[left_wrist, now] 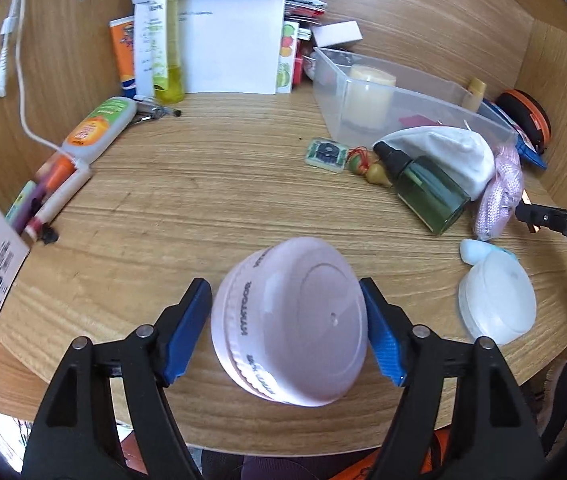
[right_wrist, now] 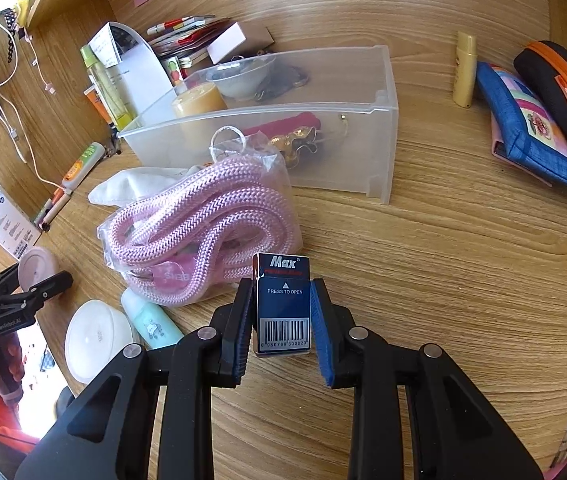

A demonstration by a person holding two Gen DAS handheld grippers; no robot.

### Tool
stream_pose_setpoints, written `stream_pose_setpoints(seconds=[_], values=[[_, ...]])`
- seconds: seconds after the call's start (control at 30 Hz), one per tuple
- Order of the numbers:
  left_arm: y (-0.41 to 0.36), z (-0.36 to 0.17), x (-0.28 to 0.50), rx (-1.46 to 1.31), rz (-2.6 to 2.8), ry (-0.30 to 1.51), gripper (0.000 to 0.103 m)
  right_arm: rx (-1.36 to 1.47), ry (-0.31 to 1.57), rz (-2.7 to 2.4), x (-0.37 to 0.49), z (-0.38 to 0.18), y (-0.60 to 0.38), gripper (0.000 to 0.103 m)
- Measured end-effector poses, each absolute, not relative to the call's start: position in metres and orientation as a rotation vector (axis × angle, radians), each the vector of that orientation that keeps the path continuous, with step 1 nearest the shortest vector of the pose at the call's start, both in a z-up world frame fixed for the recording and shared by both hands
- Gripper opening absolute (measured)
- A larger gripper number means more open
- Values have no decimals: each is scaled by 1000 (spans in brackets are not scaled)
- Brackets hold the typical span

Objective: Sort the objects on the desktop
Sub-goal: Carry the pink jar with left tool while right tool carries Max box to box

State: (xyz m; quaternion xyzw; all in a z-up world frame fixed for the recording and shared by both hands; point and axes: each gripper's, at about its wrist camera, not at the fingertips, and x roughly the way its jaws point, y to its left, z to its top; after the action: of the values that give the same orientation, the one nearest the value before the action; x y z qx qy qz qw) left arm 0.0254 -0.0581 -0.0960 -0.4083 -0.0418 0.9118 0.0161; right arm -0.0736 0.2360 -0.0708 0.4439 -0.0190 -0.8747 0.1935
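My left gripper point(left_wrist: 285, 320) is shut on a round pale pink jar point(left_wrist: 289, 322), held tilted above the front of the wooden desk point(left_wrist: 203, 208). It also shows in the right wrist view point(right_wrist: 37, 266). My right gripper point(right_wrist: 281, 308) is shut on a small dark blue "Max" box point(right_wrist: 282, 304) with a barcode, held just above the desk point(right_wrist: 463, 260). A clear plastic bin point(right_wrist: 343, 152) holding a candle point(right_wrist: 197, 104) and trinkets stands beyond it; the bin also shows in the left wrist view point(left_wrist: 415, 92).
A bagged pink rope point(right_wrist: 203, 220), white cloth point(left_wrist: 455, 152), green dropper bottle point(left_wrist: 427, 188), white round jar point(left_wrist: 497, 302) and mint tube point(right_wrist: 151, 322) lie near the bin. Pouches point(right_wrist: 531, 120) lie right. Papers, bottles, pens and cables crowd the back left.
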Motion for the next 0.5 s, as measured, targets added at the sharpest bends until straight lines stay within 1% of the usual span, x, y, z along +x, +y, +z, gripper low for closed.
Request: stream_pose_setpoints(seconds=[0.03, 0.07, 0.13, 0.3, 0.5], values=[[-57, -96, 27, -1268, 2853, -117, 62, 1247, -56, -2450, -74, -71, 235, 25], [-55, -96, 28, -1277, 2885, -85, 61, 1247, -58, -2450, -74, -72, 235, 25], [-52, -96, 28, -1283, 2923, -55, 61, 1245, -63, -2448, -74, -72, 235, 25], [-51, -93, 23, -1265, 2911, -82, 60, 1228, -73, -2452, -74, -67, 234, 25], [-45, -70, 8, -1161, 2886, -106, 59, 1182, -62, -2483, -71, -52, 236, 25]])
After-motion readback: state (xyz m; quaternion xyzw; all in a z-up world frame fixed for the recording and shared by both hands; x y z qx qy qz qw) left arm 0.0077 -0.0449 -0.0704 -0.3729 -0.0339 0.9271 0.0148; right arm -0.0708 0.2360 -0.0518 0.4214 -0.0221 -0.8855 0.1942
